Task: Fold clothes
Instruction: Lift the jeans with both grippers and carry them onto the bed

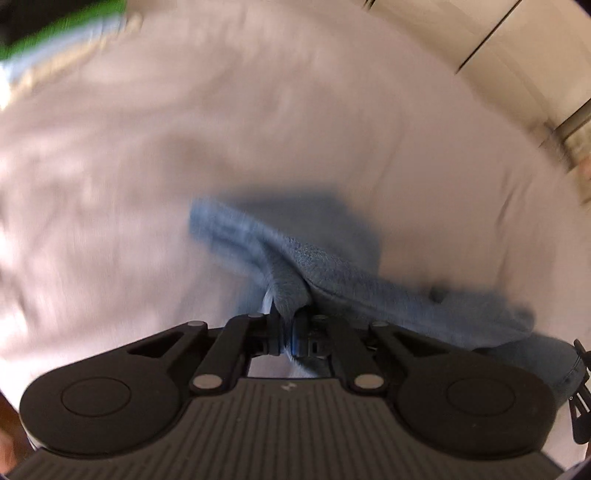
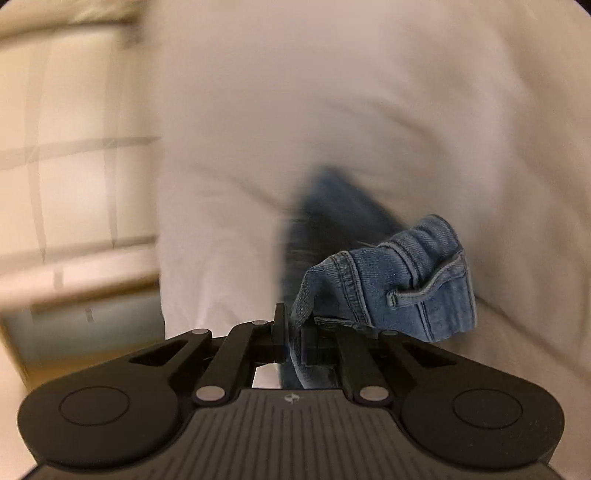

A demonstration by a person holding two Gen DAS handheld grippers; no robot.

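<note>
Looks like a home bedroom: wrinkled white bed sheet (image 2: 295,110) spread ahead of both tools, tiled floor (image 2: 74,166) off the left side, pale cabinet panels (image 1: 517,44) upper right.

- White sheet (image 1: 258,110) covers the whole work surface, wrinkled, blurred in both views.
- Pale cream panels (image 1: 524,48) at upper right in the left wrist view, split by a dark seam.
- Green blurred strip (image 1: 62,22) at top left corner; cannot tell what.
- Cream tiled floor (image 2: 74,192) left of the sheet in the right wrist view, grey grout lines.
- Light soft, even.
</note>
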